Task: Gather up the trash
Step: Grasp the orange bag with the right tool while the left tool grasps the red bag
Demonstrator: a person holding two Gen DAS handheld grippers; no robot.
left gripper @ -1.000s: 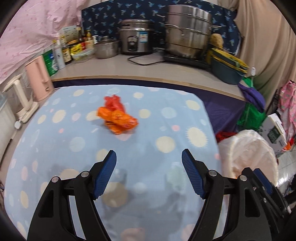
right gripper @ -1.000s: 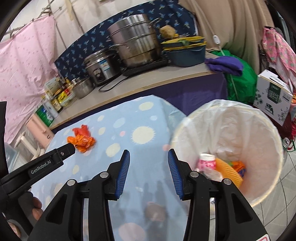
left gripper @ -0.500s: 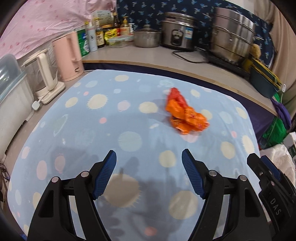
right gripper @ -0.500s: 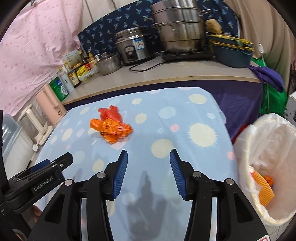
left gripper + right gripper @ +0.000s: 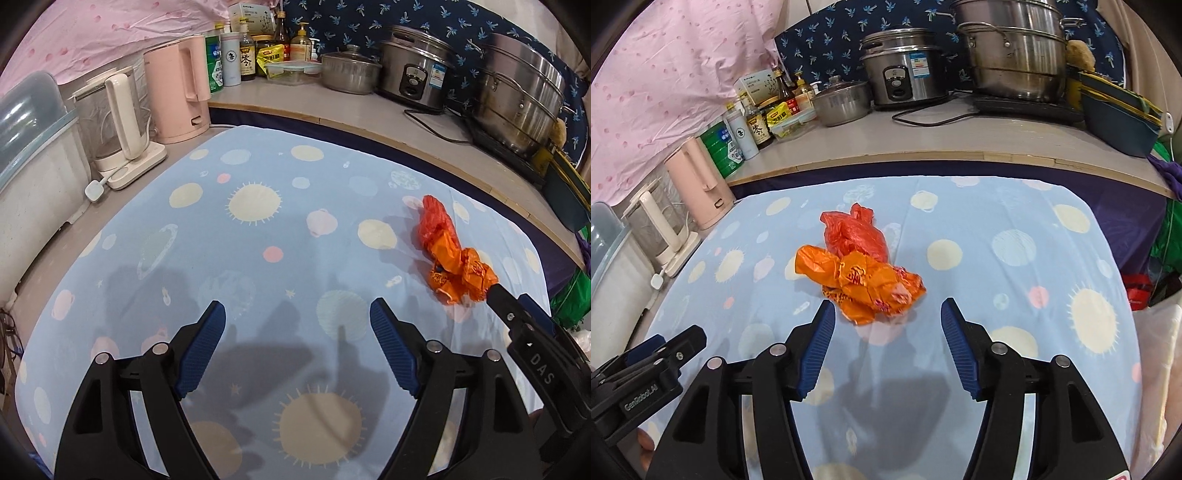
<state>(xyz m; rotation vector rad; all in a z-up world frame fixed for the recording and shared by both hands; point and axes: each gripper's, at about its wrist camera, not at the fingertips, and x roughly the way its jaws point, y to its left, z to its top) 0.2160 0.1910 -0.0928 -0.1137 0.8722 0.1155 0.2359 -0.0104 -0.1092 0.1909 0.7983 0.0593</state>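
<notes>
The step in hand is the reach: the right tongs (image 5: 888,321) are opening, empty, just short of the crumpled orange wrappers (image 5: 866,284) on the tabletop (image 5: 1015,280). The left tongs (image 5: 297,325) are opening too, over bare cloth. Next, the right tongs likely need to straddle the wad and close.

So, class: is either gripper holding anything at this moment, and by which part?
Nothing is held. Both the left gripper and right gripper are opening with nothing between them; the orange wrappers lie on the tablecloth.

Both cameras sit on the grippers and look forward and down, close over the dotted tablecloth (image 5: 258,206). The left view faces more toward the pink kettle (image 5: 177,92) — the right one toward the counter (image 5: 923,140). Both share the orange trash (image 5: 860,273).
</notes>
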